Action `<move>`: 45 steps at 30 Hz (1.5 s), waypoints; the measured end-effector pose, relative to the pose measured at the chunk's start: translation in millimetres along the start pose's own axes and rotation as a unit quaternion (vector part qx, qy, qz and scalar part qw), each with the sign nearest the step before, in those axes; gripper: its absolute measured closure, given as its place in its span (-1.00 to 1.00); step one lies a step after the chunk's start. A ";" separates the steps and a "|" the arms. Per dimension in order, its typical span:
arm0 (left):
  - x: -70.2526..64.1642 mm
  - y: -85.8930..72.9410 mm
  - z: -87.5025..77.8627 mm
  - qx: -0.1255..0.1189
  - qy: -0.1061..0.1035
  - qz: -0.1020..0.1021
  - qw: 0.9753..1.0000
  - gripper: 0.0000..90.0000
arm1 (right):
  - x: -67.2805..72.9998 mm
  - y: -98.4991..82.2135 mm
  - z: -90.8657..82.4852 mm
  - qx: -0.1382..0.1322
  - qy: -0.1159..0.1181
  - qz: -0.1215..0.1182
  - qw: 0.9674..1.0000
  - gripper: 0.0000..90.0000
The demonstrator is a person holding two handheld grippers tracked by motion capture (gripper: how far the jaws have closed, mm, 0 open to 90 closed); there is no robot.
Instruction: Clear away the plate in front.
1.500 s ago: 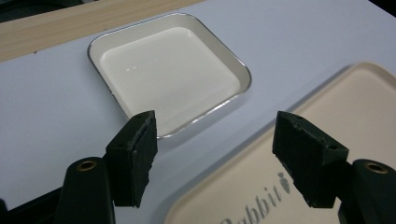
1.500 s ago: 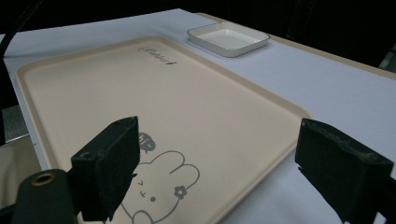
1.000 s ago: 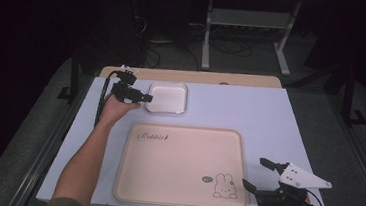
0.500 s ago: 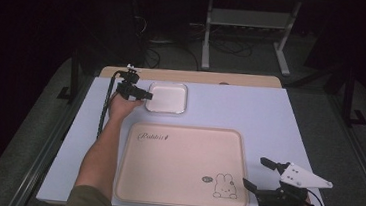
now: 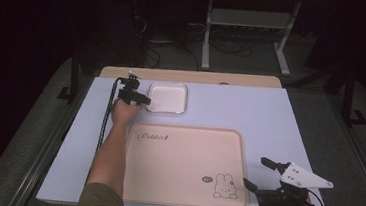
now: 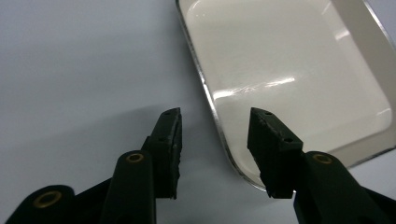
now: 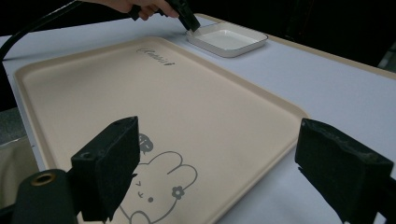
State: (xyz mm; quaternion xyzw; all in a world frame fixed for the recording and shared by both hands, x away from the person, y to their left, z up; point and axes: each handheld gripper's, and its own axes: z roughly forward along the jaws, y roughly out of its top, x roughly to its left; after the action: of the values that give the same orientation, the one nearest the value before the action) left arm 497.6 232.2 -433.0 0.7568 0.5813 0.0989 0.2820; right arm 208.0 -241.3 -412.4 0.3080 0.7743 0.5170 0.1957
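The left gripper (image 6: 215, 123) has its jaws about half apart and just closing, straddling the near rim of the small white dish (image 6: 289, 70) at the table's eleven o'clock without pinching it. The right gripper (image 5: 264, 174) gapes wide, empty, beside the beige tray (image 5: 185, 163) marked "Rabbit".

Left gripper (image 6: 214, 135): two black jaws rising from 6 o'clock, gap between them, jaws have just been closing. White square dish (image 6: 289, 79) at 1–3 o'clock, glossy, light streaks on inner floor. Dish's near rim runs through gap between jaws; right jaw over dish interior, left jaw over pale table surface (image 6: 79, 65) at 9–11 o'clock. Pads not pressing rim.
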 end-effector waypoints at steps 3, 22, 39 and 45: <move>2.6 -1.1 5.2 0.009 -0.014 -0.014 1.000 0.19 | 0.1 -0.1 0.7 0.002 0.001 0.000 1.000 -0.71; 1.8 -3.1 9.7 0.002 -0.030 -0.085 0.996 0.90 | -0.1 0.0 0.1 0.000 0.000 0.001 1.000 -0.71; 11.8 -17.0 3.4 -0.047 -0.071 -0.160 0.983 0.98 | -5.0 -2.3 -4.5 -0.016 -0.001 0.023 1.000 -0.71; 14.3 -16.0 -6.9 -0.067 -0.087 -0.165 0.980 0.98 | -7.2 -3.1 -6.1 -0.021 -0.002 0.033 0.999 -0.71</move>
State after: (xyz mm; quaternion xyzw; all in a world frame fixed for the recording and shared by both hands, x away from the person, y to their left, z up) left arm 485.5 250.4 -438.5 0.6353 0.6639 0.0236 0.3938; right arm 208.7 -251.2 -413.0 0.3304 0.7519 0.5390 0.1868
